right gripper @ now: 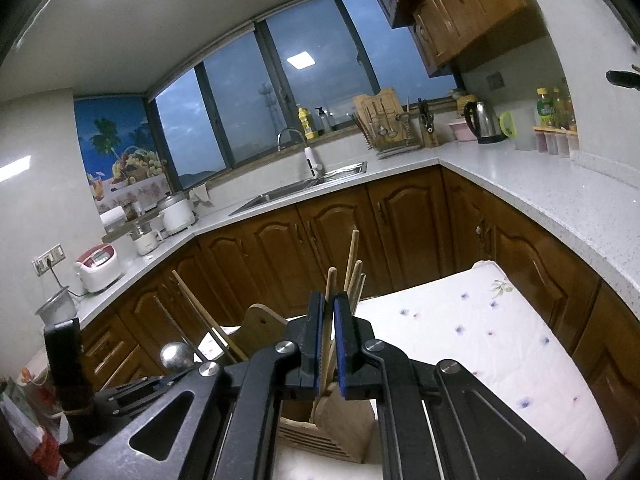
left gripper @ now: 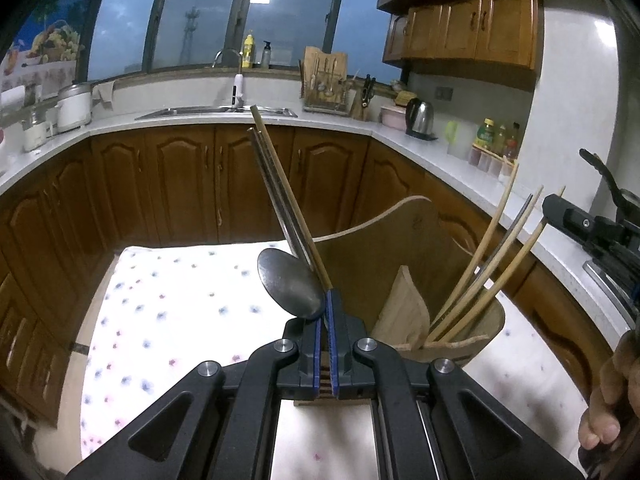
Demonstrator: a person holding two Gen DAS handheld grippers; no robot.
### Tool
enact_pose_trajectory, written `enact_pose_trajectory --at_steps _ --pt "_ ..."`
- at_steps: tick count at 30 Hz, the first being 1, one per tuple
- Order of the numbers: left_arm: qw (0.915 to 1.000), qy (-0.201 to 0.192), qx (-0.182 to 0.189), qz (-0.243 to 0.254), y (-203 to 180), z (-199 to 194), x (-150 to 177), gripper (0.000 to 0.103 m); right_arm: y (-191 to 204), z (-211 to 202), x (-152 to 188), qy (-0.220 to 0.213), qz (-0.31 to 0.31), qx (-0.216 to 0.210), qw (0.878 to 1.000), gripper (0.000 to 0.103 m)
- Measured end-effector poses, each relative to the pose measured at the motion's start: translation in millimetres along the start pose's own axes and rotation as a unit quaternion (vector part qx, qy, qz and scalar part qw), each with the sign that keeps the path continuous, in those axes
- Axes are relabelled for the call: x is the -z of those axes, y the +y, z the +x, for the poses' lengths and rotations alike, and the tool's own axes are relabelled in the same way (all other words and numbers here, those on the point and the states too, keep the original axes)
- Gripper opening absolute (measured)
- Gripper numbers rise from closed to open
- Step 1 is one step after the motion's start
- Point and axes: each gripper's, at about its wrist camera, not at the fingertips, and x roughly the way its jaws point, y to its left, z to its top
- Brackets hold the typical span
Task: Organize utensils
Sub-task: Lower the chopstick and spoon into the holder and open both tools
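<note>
Steel spoon (left gripper: pixel 290 286) and chopsticks (left gripper: pixel 276 192) clamped in left gripper (left gripper: pixel 326 308), bamboo chopstick (right gripper: pixel 330 312) pinched by right gripper (right gripper: pixel 329 312), curved wooden holder (left gripper: pixel 404 248) on floral cloth (left gripper: pixel 168 304).

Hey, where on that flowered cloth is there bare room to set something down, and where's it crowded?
Free: the flowered cloth left of the wooden utensil holder, toward the brown cabinets; also the cloth stretch on the holder's other side, toward the white counter. Crowded: around the holder itself, where chopsticks fan out and both grippers work.
</note>
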Motion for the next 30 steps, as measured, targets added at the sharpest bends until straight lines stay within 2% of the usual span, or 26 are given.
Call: enact_pose_trajectory --at_steps 27,30 --pt "0.9999 0.012 0.001 -0.009 -1.7 1.1 0.6 0.002 3.7 -8.2 5.7 0.005 0.011 -0.006 1.0 0.005" --pt "0.9999 0.014 -0.001 -0.008 -2.7 0.4 -0.8 0.005 3.6 -7.0 5.4 0.007 0.014 -0.007 1.0 0.01"
